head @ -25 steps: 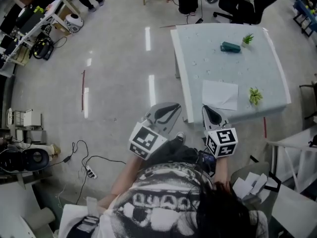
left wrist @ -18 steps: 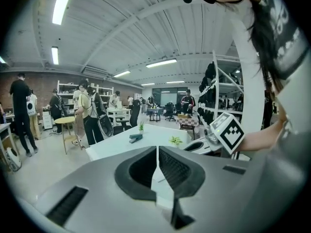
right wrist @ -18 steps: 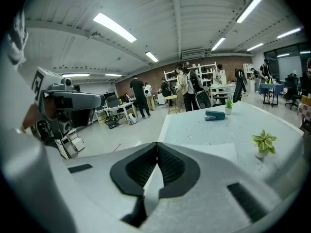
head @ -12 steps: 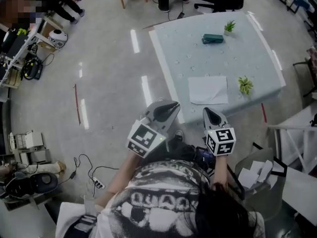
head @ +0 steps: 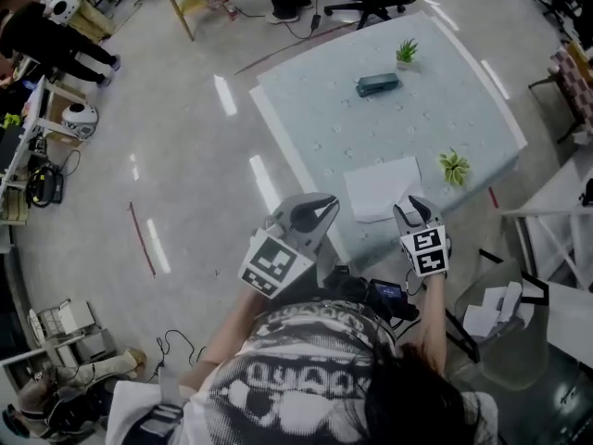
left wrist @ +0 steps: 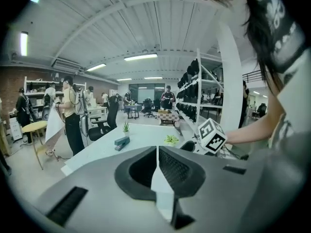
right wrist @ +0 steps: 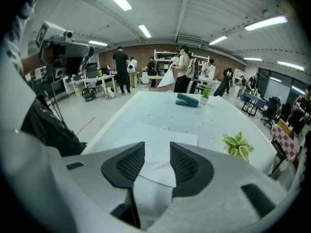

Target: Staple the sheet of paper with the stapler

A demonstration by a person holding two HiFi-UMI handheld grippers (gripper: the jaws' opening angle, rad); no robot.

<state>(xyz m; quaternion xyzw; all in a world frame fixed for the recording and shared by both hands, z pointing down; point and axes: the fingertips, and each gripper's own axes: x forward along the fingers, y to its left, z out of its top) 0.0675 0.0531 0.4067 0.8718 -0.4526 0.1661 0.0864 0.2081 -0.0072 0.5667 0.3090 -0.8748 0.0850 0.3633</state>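
Observation:
The dark green stapler (head: 377,83) lies at the far side of the pale table (head: 315,109), also seen in the left gripper view (left wrist: 121,142) and the right gripper view (right wrist: 187,100). A white sheet of paper (head: 383,188) lies flat near the table's front edge. My right gripper (head: 414,209) hovers over the sheet's near edge. Its jaws are opening, and the paper (right wrist: 160,140) shows below the gap with nothing gripped between them (right wrist: 157,147). My left gripper (head: 310,213) is shut and empty (left wrist: 158,149), off the table's near left corner.
Two small potted plants stand on the table, one (head: 406,52) beside the stapler and one (head: 453,167) right of the paper. Chairs and people stand beyond the far edge. A white table (head: 556,276) with a bin holding paper is at the right.
Both grippers have moved forward toward the table. The right one has come down over the paper's near edge, and its jaws have gone from shut to apart.

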